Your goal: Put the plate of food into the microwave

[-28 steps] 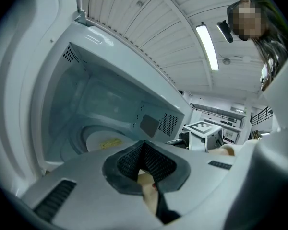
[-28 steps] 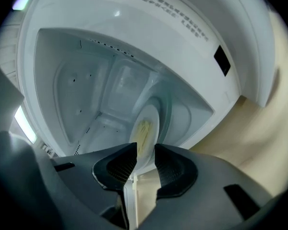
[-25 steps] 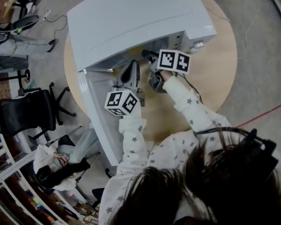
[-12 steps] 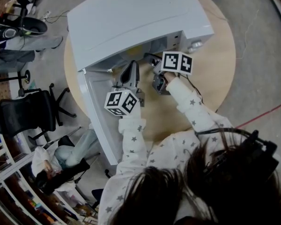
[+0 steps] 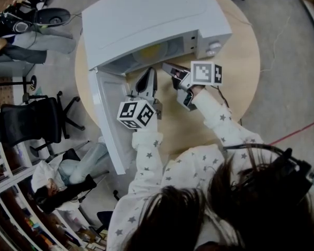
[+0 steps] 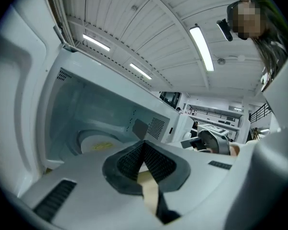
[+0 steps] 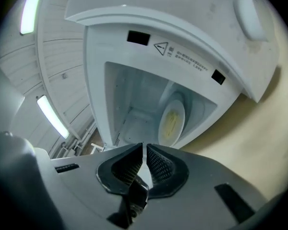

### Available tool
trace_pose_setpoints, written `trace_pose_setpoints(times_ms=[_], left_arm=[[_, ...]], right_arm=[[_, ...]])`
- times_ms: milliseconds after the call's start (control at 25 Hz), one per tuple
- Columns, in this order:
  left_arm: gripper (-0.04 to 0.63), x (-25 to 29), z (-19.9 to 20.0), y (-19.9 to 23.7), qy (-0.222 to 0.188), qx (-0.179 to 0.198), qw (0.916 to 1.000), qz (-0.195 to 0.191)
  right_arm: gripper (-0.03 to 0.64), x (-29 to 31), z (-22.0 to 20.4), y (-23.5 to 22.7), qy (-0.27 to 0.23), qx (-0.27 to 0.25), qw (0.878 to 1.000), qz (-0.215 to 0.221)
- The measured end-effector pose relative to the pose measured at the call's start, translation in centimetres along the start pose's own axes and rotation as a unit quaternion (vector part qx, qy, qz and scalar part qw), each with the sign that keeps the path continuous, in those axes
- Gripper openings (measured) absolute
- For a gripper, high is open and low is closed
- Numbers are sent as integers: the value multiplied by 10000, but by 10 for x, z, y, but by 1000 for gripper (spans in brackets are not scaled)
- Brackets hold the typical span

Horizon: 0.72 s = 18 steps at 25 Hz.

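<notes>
The white microwave (image 5: 146, 20) stands on the round wooden table (image 5: 240, 82) with its door (image 5: 107, 124) swung open to the left. The plate of yellow food (image 7: 172, 121) lies on the turntable inside and shows as plate (image 6: 100, 145) and plate (image 5: 152, 51) too. My left gripper (image 5: 146, 77) (image 6: 144, 145) is shut and empty, pointing into the opening. My right gripper (image 5: 168, 67) (image 7: 144, 147) hangs just outside the opening. Its jaws have just been closing, and only a thin slit with nothing in it stays between them.
Bare tabletop lies to the right of the microwave and in front of it. The control knob (image 5: 214, 47) sits on the microwave's right front. An office chair (image 5: 26, 124) and seated people (image 5: 63, 182) are on the floor to the left.
My right gripper has drawn back out of the microwave opening, toward the right, with its jaws empty. The left gripper has barely shifted. The plate stays inside.
</notes>
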<state>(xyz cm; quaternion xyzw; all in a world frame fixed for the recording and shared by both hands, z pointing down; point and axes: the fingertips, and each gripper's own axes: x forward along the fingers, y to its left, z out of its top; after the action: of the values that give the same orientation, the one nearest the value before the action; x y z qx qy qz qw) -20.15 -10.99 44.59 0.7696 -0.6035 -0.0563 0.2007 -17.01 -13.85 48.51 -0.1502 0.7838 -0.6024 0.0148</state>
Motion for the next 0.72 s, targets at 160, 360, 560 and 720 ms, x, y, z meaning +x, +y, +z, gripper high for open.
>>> trace_pose_setpoints(times_ms=[160,360,560,720], left_arm=[[2,-19,7,-17,-87,73,9999,-47],[2,-36,21,-46,-260,211,9993,-159],[2,-56,32,-74,-403,330,9981,-331],[2,-68,36,-96,-435,418,9971,-464]], right_arm=[[6,-22,-11,25,62,-47,9995,321],[6,-47,-18,52,168,-207,9974,670],[6,-65,-27,79,286,-637,9922,1037],[6,-82,-36,92,392,-567,9900,1233]])
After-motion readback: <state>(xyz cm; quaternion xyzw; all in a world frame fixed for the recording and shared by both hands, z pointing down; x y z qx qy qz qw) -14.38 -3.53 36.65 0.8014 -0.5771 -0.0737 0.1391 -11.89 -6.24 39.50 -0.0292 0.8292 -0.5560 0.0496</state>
